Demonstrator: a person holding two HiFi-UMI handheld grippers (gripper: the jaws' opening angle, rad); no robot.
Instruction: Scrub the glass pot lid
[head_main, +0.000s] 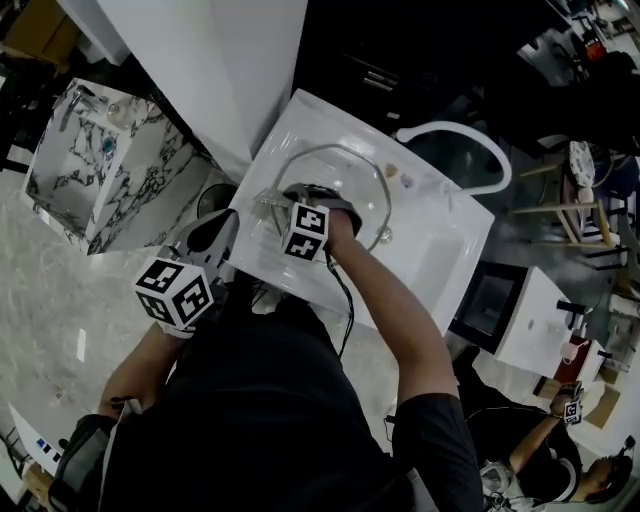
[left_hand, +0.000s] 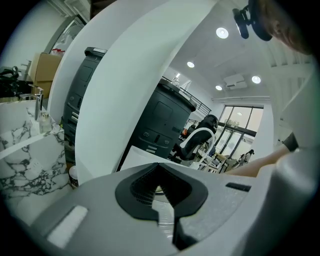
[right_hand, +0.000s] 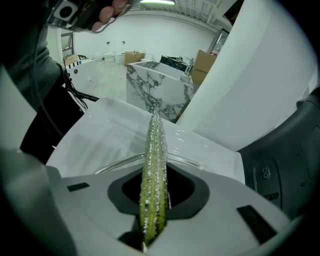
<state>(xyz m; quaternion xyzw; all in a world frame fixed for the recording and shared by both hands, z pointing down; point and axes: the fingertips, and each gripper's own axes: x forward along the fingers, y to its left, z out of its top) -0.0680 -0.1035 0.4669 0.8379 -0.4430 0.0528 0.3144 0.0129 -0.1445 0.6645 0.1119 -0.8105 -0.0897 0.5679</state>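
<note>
A person leans over a white sink (head_main: 440, 250) with a two-jaw gripper in each hand; the right gripper (head_main: 305, 200) is held low over the basin, its jaws clamped tight on a green, glittering scrub pad (right_hand: 154, 165); the pad stands edge-on between the jaws and juts well past their tips; the glass pot lid (head_main: 362, 172) lies in the sink just beyond and below those jaws, its rim curving across behind the pad in the right gripper view; whether pad and glass touch cannot be told; the left gripper (head_main: 228, 225) is held at the sink's edge, its jaws pointing at the near side of the lid's rim; in the left gripper view those jaws are drawn to a narrow slit with a pale, glassy strip pinched in it, apparently the lid's edge; off to the left of the left jaws stands a marble-patterned cabinet (head_main: 90, 180); a second person (head_main: 540, 455) is seen well behind the right jaws, at the lower right of the head view
</note>
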